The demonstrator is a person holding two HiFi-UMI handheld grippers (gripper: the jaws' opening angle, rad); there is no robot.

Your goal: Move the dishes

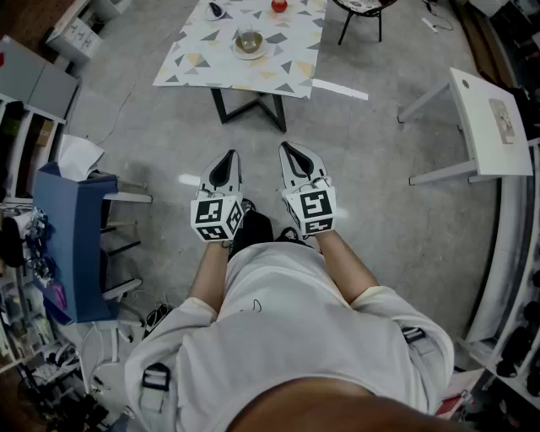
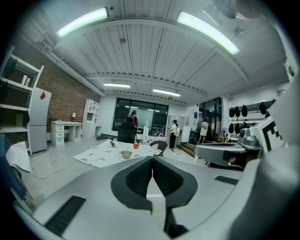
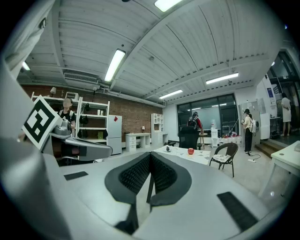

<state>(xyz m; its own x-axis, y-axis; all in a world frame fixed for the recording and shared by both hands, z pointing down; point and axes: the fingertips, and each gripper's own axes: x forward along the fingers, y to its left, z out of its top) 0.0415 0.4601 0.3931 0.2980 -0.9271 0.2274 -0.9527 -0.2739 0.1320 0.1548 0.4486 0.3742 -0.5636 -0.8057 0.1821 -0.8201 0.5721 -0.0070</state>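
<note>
Far ahead stands a low table [image 1: 278, 63] with a patterned cloth. On it are a bowl on a saucer [image 1: 249, 42], a red apple [image 1: 278, 6] and a small dish with a dark object [image 1: 216, 10]. My left gripper [image 1: 229, 157] and right gripper [image 1: 288, 149] hang side by side over the floor, well short of the table. Both are shut with nothing between the pads. The left gripper view shows its shut gripper [image 2: 152, 160] with the bowl [image 2: 126, 154] beyond it. The right gripper view shows its shut gripper [image 3: 150, 158], with the apple [image 3: 191, 151] beyond it.
A wicker chair [image 3: 224, 157] stands beside the table's far end. A white desk [image 1: 489, 118] is at the right, a blue bin [image 1: 72, 245] with paper and shelving at the left. People stand far back near the windows [image 2: 174, 133]. Grey floor [image 1: 371, 194] lies between me and the table.
</note>
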